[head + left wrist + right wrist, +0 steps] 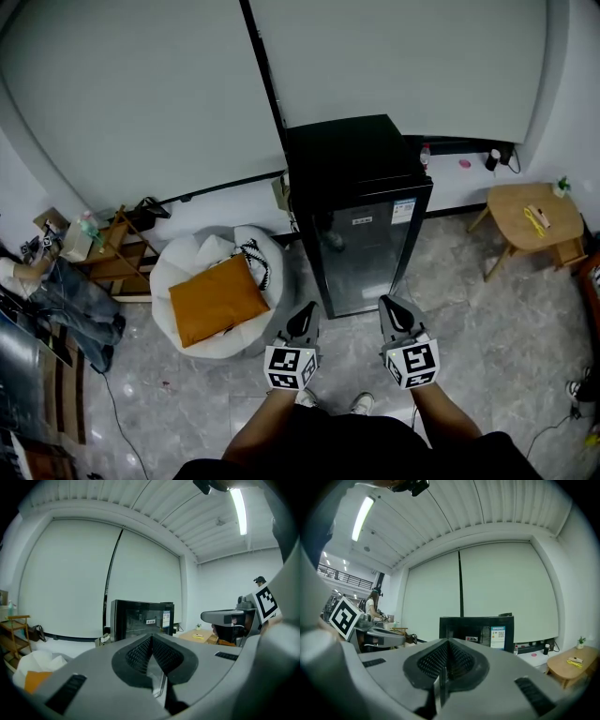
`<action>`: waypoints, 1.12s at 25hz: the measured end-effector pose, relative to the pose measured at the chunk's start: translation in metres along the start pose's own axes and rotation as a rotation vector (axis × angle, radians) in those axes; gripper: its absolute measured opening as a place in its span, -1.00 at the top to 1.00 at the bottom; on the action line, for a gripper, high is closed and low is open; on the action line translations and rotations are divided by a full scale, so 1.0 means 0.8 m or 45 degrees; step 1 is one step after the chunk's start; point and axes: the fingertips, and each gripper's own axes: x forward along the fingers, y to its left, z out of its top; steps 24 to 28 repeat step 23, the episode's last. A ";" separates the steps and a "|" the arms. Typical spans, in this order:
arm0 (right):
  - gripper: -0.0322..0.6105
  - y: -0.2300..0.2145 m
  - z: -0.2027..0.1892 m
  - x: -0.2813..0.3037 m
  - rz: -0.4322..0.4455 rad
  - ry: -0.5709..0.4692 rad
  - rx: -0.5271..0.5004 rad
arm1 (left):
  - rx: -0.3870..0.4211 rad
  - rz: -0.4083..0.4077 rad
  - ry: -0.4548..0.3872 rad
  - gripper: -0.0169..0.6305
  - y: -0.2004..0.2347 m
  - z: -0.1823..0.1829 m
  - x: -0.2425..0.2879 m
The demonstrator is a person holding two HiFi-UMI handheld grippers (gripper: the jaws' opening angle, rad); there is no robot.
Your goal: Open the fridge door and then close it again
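Note:
A small black fridge (361, 211) with a glass door stands against the white wall, its door closed. It also shows ahead in the left gripper view as the fridge (140, 618) and in the right gripper view as the fridge (480, 630). My left gripper (305, 321) hovers in front of the fridge's lower left corner, jaws shut with nothing between them. My right gripper (394, 312) hangs just before the door's lower right part, also shut and empty. Neither touches the fridge. The right gripper (229, 617) is in sight from the left one.
A white beanbag (202, 281) with an orange cushion (217, 300) lies left of the fridge. A low wooden table (536, 220) stands to the right. A wooden rack (117, 253) and a seated person (66, 295) are at far left. Grey tiled floor (487, 347) lies around my feet.

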 end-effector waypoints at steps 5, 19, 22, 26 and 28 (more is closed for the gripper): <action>0.84 -0.009 -0.008 -0.016 -0.039 0.012 0.005 | 0.002 -0.011 0.001 0.88 -0.014 -0.005 -0.002; 0.84 -0.027 -0.024 -0.035 -0.111 0.061 0.009 | -0.006 -0.027 0.021 0.88 -0.035 -0.018 0.000; 0.84 -0.028 -0.029 -0.034 -0.114 0.073 0.012 | -0.008 -0.027 0.026 0.88 -0.037 -0.020 -0.001; 0.84 -0.028 -0.030 -0.034 -0.115 0.077 0.012 | -0.009 -0.026 0.027 0.88 -0.037 -0.022 -0.001; 0.84 -0.028 -0.030 -0.034 -0.115 0.077 0.012 | -0.009 -0.026 0.027 0.88 -0.037 -0.022 -0.001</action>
